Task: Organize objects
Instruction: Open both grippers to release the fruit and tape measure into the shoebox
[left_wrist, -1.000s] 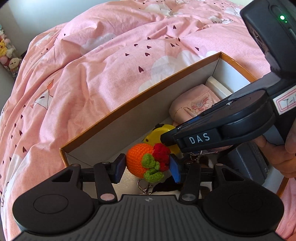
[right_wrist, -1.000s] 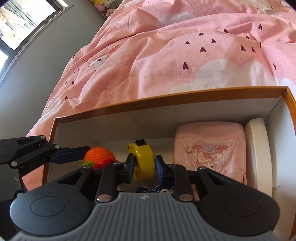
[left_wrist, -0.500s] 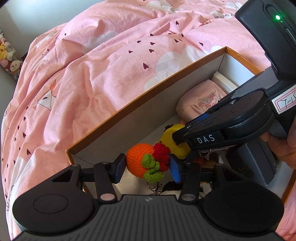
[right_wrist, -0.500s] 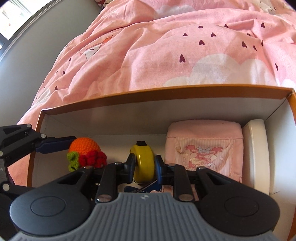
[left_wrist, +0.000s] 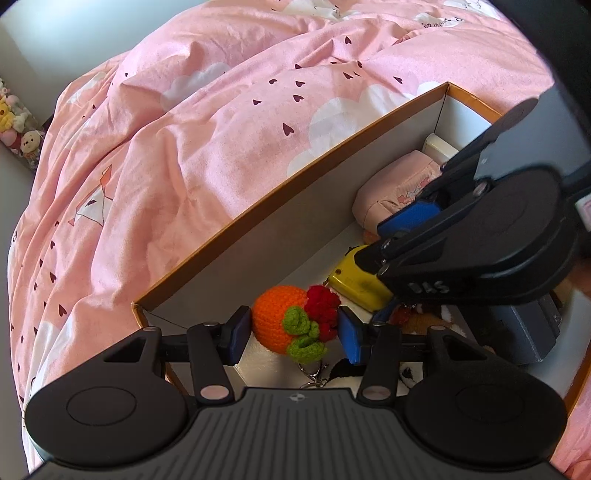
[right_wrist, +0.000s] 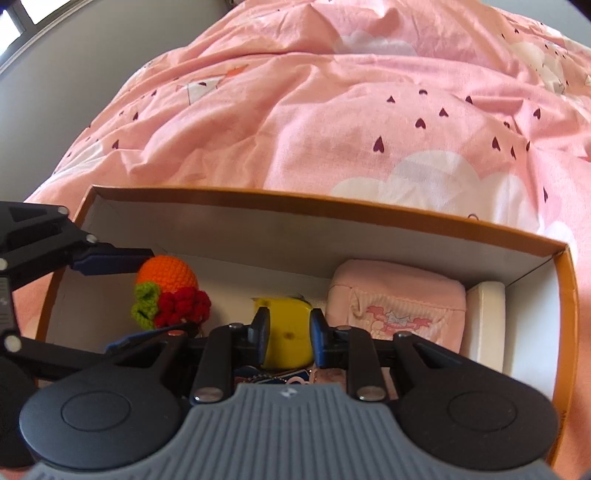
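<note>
My left gripper (left_wrist: 291, 334) is shut on an orange crochet keychain (left_wrist: 275, 317) with green leaves and red berries, held over the left end of an orange-rimmed cardboard box (left_wrist: 258, 206). The keychain also shows in the right wrist view (right_wrist: 168, 275), between the left gripper's blue pads (right_wrist: 110, 260). My right gripper (right_wrist: 288, 339) is shut on a yellow tape measure (right_wrist: 286, 341) inside the box (right_wrist: 332, 201). In the left wrist view the tape measure (left_wrist: 351, 284) lies partly under the right gripper (left_wrist: 373, 258).
In the box sit a pink pouch (right_wrist: 395, 299), a white block (right_wrist: 484, 325) at the right end, a grey case (left_wrist: 524, 332) and a panda-like plush (left_wrist: 369, 376). The box rests on a pink heart-patterned duvet (right_wrist: 369, 110). Plush toys (left_wrist: 18, 129) stand at far left.
Both grippers have risen and tilted, each with its object still held. The box interior now shows lower and wider in both views, and the right gripper has drawn apart from the left one.
</note>
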